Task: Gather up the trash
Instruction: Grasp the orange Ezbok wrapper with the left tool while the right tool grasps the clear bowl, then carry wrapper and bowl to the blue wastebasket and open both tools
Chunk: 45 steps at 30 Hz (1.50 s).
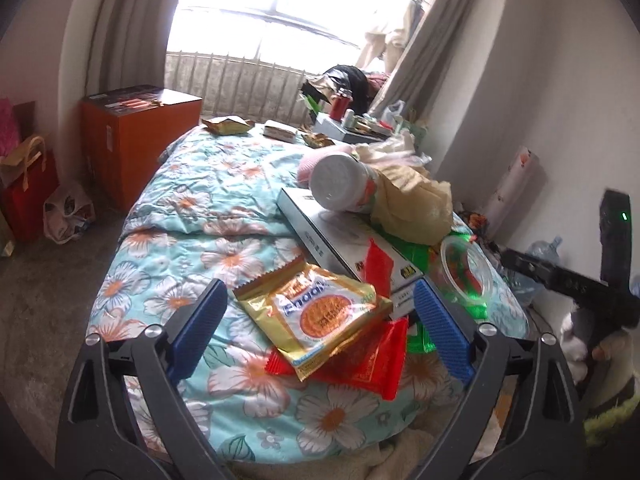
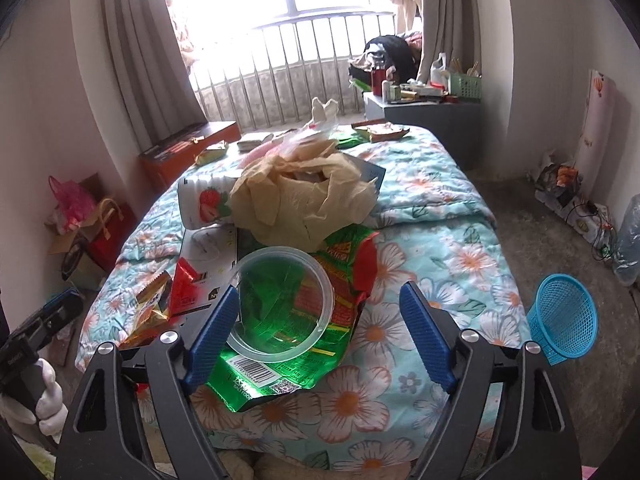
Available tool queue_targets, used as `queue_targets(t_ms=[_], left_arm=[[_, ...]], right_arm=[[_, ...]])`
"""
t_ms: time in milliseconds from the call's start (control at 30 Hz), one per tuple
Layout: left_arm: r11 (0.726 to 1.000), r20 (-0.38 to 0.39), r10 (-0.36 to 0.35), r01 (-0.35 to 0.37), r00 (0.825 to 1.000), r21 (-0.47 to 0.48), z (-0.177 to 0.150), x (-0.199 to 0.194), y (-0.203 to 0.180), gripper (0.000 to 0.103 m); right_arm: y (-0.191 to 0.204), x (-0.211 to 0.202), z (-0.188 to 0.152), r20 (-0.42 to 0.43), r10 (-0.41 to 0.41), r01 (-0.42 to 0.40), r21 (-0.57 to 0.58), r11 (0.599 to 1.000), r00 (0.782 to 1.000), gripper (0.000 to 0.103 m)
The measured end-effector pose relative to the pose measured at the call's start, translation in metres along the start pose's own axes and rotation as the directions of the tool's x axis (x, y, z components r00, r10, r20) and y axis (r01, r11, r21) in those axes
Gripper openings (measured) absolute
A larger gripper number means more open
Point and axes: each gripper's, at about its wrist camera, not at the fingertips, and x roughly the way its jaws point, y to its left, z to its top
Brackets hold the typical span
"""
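Trash lies piled on a bed [image 1: 192, 216] with a floral quilt.

Near end, counted:
- one gold biscuit wrapper [image 1: 316, 312], lying over one red wrapper [image 1: 360, 364]
- one clear round plastic tub [image 2: 280, 304], on one green snack bag [image 2: 304, 344]
- one white flat box [image 1: 340, 240]
- one crumpled tan paper wad [image 2: 296, 196]
- one strawberry-print cup [image 2: 204, 200], on its side

Far end: at least two more gold wrappers.

One blue mesh basket [image 2: 564, 320] stands on the floor beside the bed.

Left tongs [image 1: 318, 328]: released, jaws spread either side of the gold wrapper, pads clear of it.

Right tongs [image 2: 320, 332]: released, the tub and green bag between the jaws; left pad sits at the tub's rim, contact unclear.
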Motion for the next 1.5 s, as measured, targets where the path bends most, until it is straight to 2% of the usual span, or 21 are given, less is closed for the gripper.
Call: queue_targets(t_ms=[100,233,300,400,533,667,800,967,1033,1133,1267,1367,1500], left_arm=[[0.987,-0.056,0.015,-0.006,0.998,0.160,-0.010,0.013,-0.023,0.069],[0.945,-0.104,0.084,-0.046,0.991,0.325,-0.021,0.031,-0.043,0.056],[0.922,-0.128,0.110,-0.054,0.986,0.382,-0.025,0.040,-0.047,0.046],[0.894,-0.149,0.156,-0.076,0.976,0.441,-0.032,0.048,-0.049,0.040],[0.855,-0.160,0.230,-0.120,0.960,0.505,-0.040,0.059,-0.048,0.039],[0.832,-0.159,0.272,-0.148,0.949,0.535,-0.044,0.065,-0.049,0.026],[0.834,-0.150,0.274,-0.157,0.950,0.529,-0.041,0.063,-0.048,0.018],[0.850,-0.118,0.281,-0.190,0.952,0.491,-0.033,0.057,-0.044,0.014],[0.855,-0.099,0.288,-0.210,0.952,0.474,-0.029,0.054,-0.042,0.012],[0.869,-0.059,0.295,-0.242,0.954,0.432,-0.020,0.045,-0.038,0.010],[0.912,-0.026,0.276,-0.253,0.961,0.321,-0.001,0.030,-0.025,0.009],[0.950,-0.008,0.223,-0.216,0.975,0.224,0.016,0.016,-0.014,0.009],[0.991,-0.002,0.089,-0.089,0.996,0.101,0.039,0.001,-0.007,0.009]], right_arm=[[0.002,0.013,0.000,-0.039,-0.003,0.002,-0.010,1.000,0.999,0.071],[0.005,0.026,0.002,-0.071,-0.008,0.006,-0.023,1.000,0.997,0.067],[0.005,0.031,0.002,-0.086,-0.006,0.004,-0.026,1.000,0.996,0.066],[0.006,0.036,0.002,-0.107,0.002,-0.005,-0.029,1.000,0.994,0.063],[0.006,0.046,0.000,-0.139,0.004,-0.009,-0.032,0.999,0.990,0.057],[0.004,0.056,-0.001,-0.173,0.015,-0.018,-0.015,1.000,0.985,0.045],[0.003,0.060,-0.002,-0.190,0.016,-0.017,-0.008,1.000,0.982,0.034],[-0.002,0.062,-0.003,-0.197,0.023,-0.021,0.014,1.000,0.980,0.012],[-0.005,0.060,-0.003,-0.184,0.026,-0.021,0.024,0.999,0.983,0.007],[-0.009,0.054,0.000,-0.153,0.033,-0.027,0.041,0.999,0.988,0.006],[-0.013,0.043,0.005,-0.107,0.057,-0.051,0.055,0.997,0.993,0.006],[-0.019,0.034,0.009,-0.070,0.082,-0.077,0.072,0.994,0.994,0.006],[-0.031,0.018,0.015,-0.006,0.111,-0.110,0.097,0.989,0.994,0.006]])
